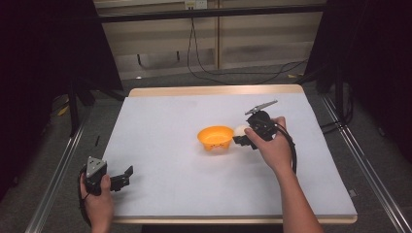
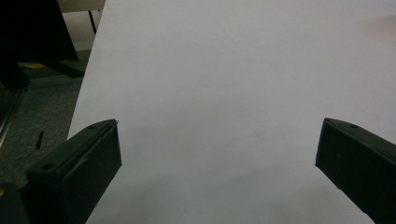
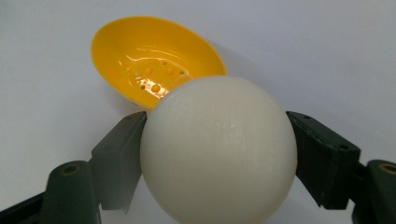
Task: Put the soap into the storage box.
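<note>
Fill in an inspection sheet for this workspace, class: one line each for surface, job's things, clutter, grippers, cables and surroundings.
Surface: white table with a wooden edge, bare apart from the items below.
Job's things: orange bowl with small holes in its base, standing near the middle of the table; white ball just to its right, between the right gripper's jaws.
Clutter: nothing seen.
Grippers: left gripper open, at the table's near left corner, holding nothing; right gripper shut on the ball beside the bowl.
Cables: black cable trailing from the right gripper along the forearm; black floor cables beyond the table.
Surroundings: dark curtains at both sides, grey floor, metal rails along the table's sides.
</note>
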Motion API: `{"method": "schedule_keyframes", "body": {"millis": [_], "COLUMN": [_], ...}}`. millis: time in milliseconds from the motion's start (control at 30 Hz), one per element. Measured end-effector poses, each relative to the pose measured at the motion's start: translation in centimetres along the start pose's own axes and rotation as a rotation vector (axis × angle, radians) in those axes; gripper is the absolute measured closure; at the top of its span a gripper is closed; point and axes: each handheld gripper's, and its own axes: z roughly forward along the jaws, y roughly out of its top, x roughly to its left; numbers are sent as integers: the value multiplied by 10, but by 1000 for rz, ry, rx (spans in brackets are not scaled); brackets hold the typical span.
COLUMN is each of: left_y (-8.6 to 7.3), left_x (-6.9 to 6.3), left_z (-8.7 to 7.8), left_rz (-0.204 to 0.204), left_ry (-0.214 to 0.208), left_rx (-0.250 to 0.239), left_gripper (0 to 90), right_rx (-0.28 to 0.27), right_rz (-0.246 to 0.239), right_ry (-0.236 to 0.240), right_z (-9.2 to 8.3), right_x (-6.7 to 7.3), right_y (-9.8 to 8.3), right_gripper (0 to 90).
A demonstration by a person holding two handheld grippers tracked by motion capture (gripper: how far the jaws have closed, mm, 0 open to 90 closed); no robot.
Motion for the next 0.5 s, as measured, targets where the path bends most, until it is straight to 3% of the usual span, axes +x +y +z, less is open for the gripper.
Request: {"method": "schedule_keyframes", "body": {"millis": [500], "left_y": [0], "left_x": [0], "left_z": [0], "left_rz": [1], "left_ry": [2], "left_rx": [-1], "left_gripper": [0], "right_rx": [1], "right_rz": [-21], "right_ry": [16], "right_z": [10], "right_x": [11], "right_y": [16], "right_gripper": [246]}}
